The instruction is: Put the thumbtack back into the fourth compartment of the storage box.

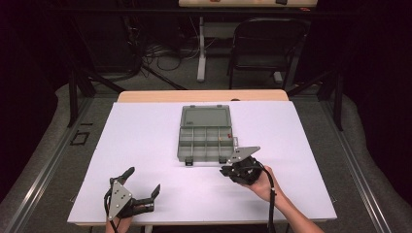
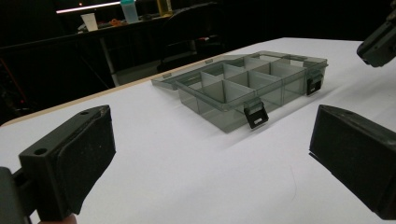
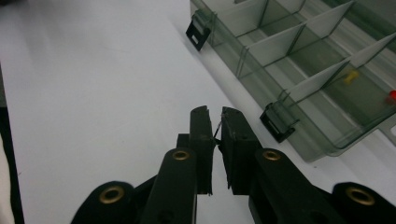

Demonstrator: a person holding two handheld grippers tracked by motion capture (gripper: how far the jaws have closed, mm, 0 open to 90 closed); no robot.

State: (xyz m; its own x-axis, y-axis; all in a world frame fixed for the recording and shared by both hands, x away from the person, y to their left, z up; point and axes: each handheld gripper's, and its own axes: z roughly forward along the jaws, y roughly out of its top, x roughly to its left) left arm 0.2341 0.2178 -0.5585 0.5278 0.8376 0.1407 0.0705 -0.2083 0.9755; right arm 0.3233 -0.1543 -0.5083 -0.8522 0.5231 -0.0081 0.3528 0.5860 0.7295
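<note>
Two hand-held grippers work over a white bench that carries one open grey plastic organizer box at the centre, toward twelve o'clock from the person. Its lid lies flat behind the compartments, and two black latches hang at its near edge. A small yellow piece and a red piece sit in compartments on the right side. The right gripper hovers just beside the box's near right corner, at about five o'clock from it, jaws nearly together with a thin wire-like thing possibly pinched between them; too small to tell. The left gripper rests at seven o'clock, well apart, jaws wide apart and empty. Anything so small could slip free, or a careless nudge could push the light box.
</note>
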